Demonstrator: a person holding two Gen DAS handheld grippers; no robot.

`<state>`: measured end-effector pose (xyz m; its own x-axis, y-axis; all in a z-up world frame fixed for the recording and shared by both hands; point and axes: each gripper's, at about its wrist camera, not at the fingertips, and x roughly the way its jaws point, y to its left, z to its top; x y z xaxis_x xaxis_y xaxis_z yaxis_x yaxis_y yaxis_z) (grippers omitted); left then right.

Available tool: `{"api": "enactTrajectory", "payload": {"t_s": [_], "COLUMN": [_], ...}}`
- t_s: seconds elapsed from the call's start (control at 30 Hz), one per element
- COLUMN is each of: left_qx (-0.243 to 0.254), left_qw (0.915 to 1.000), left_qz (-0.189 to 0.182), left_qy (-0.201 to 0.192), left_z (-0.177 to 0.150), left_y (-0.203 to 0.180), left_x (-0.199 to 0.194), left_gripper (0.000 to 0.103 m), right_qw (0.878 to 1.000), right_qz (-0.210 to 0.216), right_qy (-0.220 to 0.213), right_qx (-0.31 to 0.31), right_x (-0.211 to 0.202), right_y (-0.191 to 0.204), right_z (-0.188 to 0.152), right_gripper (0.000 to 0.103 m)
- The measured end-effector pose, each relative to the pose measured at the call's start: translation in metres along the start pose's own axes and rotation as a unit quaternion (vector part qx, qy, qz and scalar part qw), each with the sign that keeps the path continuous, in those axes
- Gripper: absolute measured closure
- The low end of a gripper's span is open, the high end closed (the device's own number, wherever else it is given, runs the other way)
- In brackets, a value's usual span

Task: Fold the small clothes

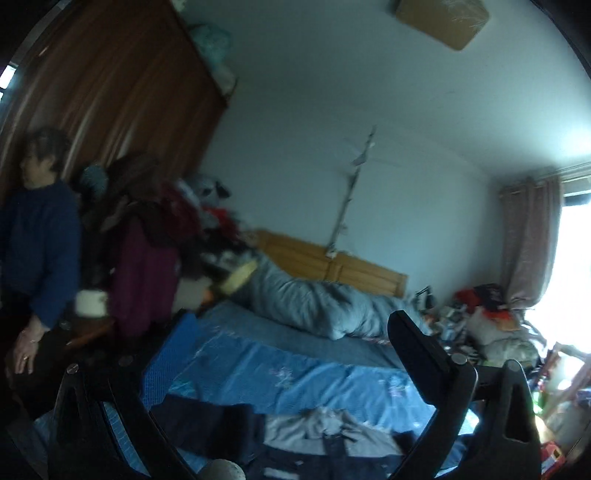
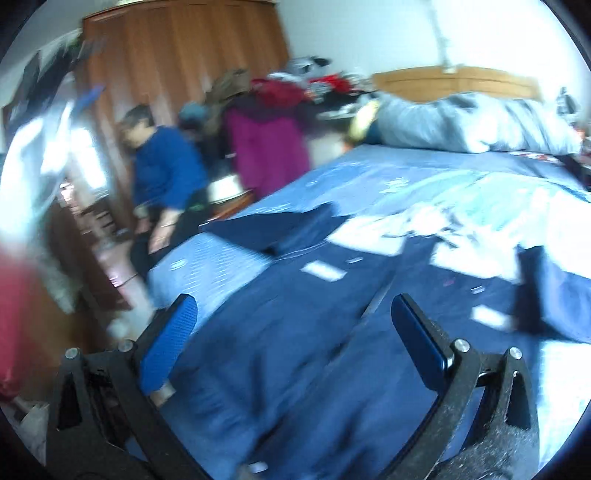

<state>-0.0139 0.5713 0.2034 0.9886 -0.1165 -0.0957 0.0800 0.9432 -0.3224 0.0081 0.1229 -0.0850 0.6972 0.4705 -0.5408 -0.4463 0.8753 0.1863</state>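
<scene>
- A blue floral bedsheet (image 2: 424, 177) covers the bed ahead.
- Left gripper (image 1: 291, 339) is raised, fingers apart, empty.
- Right gripper (image 2: 293, 314) hovers, spread, over dark navy trousers (image 2: 295, 332).
- A seated person in a blue sweater (image 2: 166, 170) is left.

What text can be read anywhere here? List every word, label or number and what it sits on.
None can be read.
White label patches on the dark navy garment: too blurred to read.
Red box at the lower right edge: print too small and blurred.
Cardboard box on top: no legible marking.

navy garment (image 2: 314, 332) motion-blurred, lower part cut off
</scene>
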Motion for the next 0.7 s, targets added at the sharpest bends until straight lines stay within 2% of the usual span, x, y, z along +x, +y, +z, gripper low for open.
{"api": "enactTrajectory", "payload": {"t_s": [0.1,0.17,0.33,0.43,0.53,0.7], "left_qx": [0.002,-0.019,-0.113,-0.12,-0.134,-0.16], "left_qw": [0.9937,0.9859,0.9535,0.9352,0.9239,0.907], "left_qz": [0.084,0.116,0.173,0.197,0.194,0.19], "left_qy": [0.074,0.119,0.219,0.269,0.302,0.34], "left_z": [-0.034,-0.074,-0.176,-0.223,-0.255,-0.294], "left_y": [0.063,0.102,0.196,0.228,0.256,0.297], "left_x": [0.035,0.054,0.1,0.129,0.152,0.201], "left_gripper": [0.0,0.0,0.0,0.0,0.0,0.0], "right_qw": [0.999,0.996,0.982,0.973,0.966,0.967], "right_qz": [-0.048,-0.074,-0.137,-0.163,-0.164,-0.162], "right_qy": [0.017,0.042,0.125,0.162,0.192,0.192], "right_qx": [0.009,0.013,0.027,0.031,0.051,0.051], "right_x": [0.005,0.013,0.052,0.066,0.078,0.076], "right_y": [-0.023,-0.042,-0.087,-0.105,-0.117,-0.122], "right_z": [-0.002,-0.009,-0.042,-0.062,-0.087,-0.093], "right_gripper": [0.0,0.0,0.0,0.0,0.0,0.0]}}
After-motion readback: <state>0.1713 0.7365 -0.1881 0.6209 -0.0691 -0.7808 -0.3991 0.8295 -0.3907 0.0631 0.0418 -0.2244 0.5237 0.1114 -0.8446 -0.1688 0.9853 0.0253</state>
